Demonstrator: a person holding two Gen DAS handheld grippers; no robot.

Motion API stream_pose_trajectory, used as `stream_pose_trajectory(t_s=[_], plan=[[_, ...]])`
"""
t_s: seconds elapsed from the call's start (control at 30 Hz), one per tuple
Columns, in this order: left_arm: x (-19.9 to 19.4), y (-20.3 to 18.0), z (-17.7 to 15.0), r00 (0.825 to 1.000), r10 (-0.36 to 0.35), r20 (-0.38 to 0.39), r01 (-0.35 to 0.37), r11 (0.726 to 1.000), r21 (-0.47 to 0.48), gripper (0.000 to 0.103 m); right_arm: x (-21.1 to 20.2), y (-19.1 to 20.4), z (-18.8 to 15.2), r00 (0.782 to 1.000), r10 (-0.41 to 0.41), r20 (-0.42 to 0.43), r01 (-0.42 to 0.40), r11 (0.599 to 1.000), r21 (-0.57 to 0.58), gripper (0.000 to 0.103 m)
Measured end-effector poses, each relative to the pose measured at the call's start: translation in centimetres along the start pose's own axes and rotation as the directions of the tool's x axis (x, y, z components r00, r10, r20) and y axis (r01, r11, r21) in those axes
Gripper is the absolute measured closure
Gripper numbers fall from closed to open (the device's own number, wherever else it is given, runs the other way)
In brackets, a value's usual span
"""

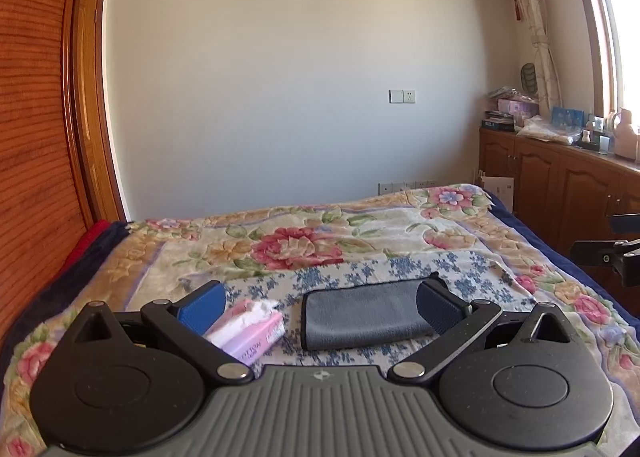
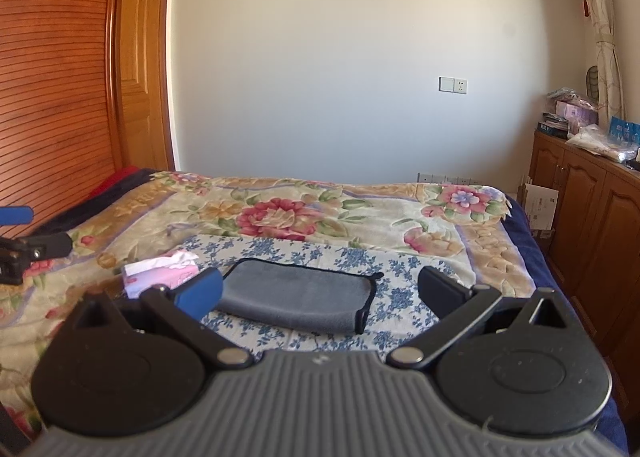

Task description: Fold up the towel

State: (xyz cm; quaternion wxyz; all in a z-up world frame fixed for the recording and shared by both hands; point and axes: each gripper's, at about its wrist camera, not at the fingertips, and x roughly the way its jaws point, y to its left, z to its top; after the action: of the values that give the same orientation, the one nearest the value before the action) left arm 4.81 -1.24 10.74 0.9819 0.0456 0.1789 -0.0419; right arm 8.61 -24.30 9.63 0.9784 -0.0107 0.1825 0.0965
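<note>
A grey towel (image 1: 360,315) lies folded into a compact rectangle on a blue-flowered white cloth (image 1: 360,273) on the bed. It also shows in the right wrist view (image 2: 296,297). My left gripper (image 1: 320,305) is open and empty, held above the bed just short of the towel. My right gripper (image 2: 320,293) is open and empty, also hovering near the towel's near edge. Part of the right gripper (image 1: 612,253) shows at the right edge of the left wrist view. Part of the left gripper (image 2: 24,245) shows at the left edge of the right wrist view.
A pink tissue pack (image 1: 250,331) lies left of the towel, also in the right wrist view (image 2: 160,271). The floral blanket (image 1: 296,245) covers the bed. A wooden wardrobe (image 1: 32,137) stands left, a wooden cabinet (image 1: 560,177) with clutter right.
</note>
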Motion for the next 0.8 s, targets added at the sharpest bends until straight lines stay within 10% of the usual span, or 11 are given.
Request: stream_pose_trajectory(t_s=[0.8], plan=[[1.8,0.1,-7.5,0.999,0.009,-0.052,-0.011,1.0,-0.022,0.0,0.2,1.1,-6.2,0.998,-0.049,-0.027,0.05,0.998,0.041,0.0]])
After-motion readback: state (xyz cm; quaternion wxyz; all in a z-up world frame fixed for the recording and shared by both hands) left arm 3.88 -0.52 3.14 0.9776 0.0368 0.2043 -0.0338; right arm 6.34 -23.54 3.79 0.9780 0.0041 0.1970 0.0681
